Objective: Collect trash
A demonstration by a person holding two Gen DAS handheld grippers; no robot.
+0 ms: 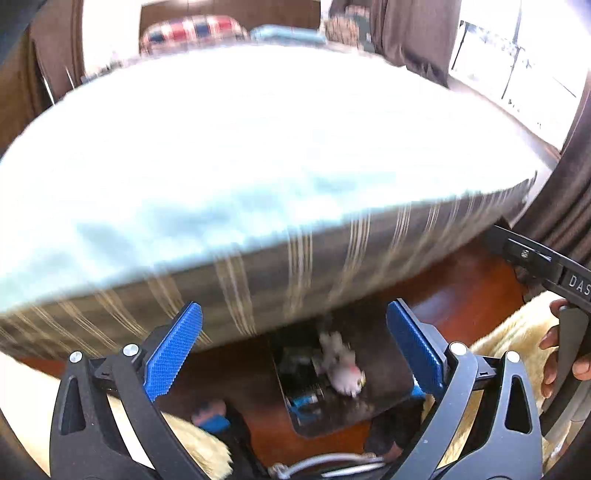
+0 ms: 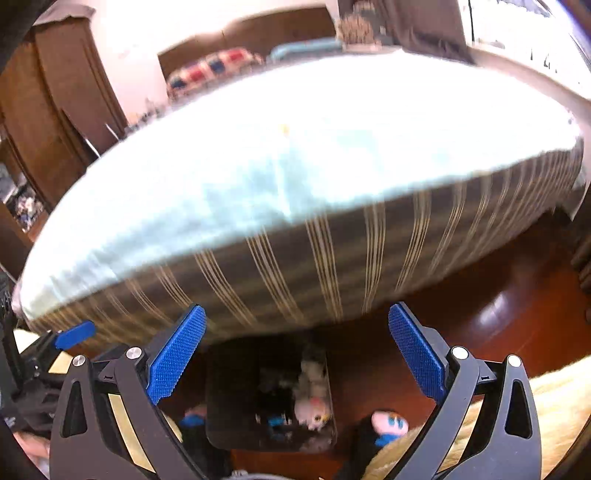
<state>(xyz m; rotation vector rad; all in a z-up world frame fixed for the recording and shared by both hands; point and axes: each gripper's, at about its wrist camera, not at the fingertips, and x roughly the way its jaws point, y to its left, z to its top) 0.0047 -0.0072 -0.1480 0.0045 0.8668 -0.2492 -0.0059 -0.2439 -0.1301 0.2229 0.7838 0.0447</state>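
Note:
A dark bin (image 1: 384,373) stands on the wooden floor at the foot of the bed, below both grippers. Crumpled white and pink trash (image 1: 341,365) lies inside it with some blue scraps. My left gripper (image 1: 294,308) hangs above the bin, its blue pads wide apart with nothing between them. In the right wrist view the same bin (image 2: 229,391) holds the pale trash (image 2: 314,398). My right gripper (image 2: 297,309) also stands open and empty over it. The picture is blurred.
A large bed (image 1: 258,147) with a pale cover and striped side fills the view ahead. A cream fluffy rug (image 1: 517,332) lies on the red-brown floor (image 2: 498,306). A person's feet (image 2: 389,422) in pink and blue footwear flank the bin. Brown curtains (image 1: 410,33) hang behind.

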